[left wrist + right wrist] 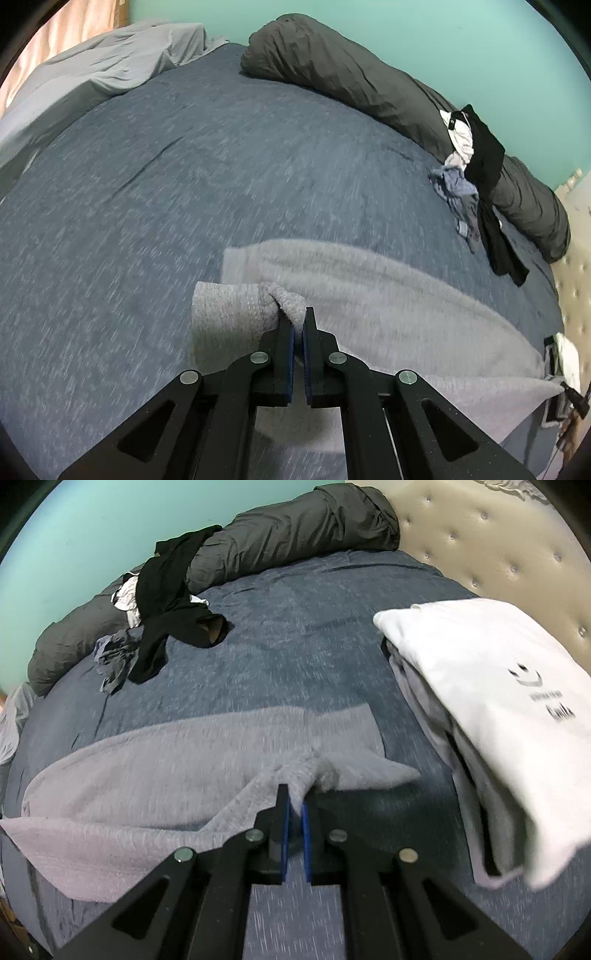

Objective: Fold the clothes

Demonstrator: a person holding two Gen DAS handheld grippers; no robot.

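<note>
Grey knit garment [369,295] stretched over the bed [147,184], an edge pinched at each end.
Left gripper [298,325] and right gripper [294,805] jaws clenched on bunched cloth; it looks soft, light, limp, so best held at corners.

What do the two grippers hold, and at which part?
Both hold the light grey knit garment: left gripper pinches a bunched corner, right gripper a bunched edge.

Heathered grey knit garment [388,295], soft matt blue bedsheet [147,221], crinkled dark grey duvet [332,66], tufted leather-look headboard [498,546]
</note>
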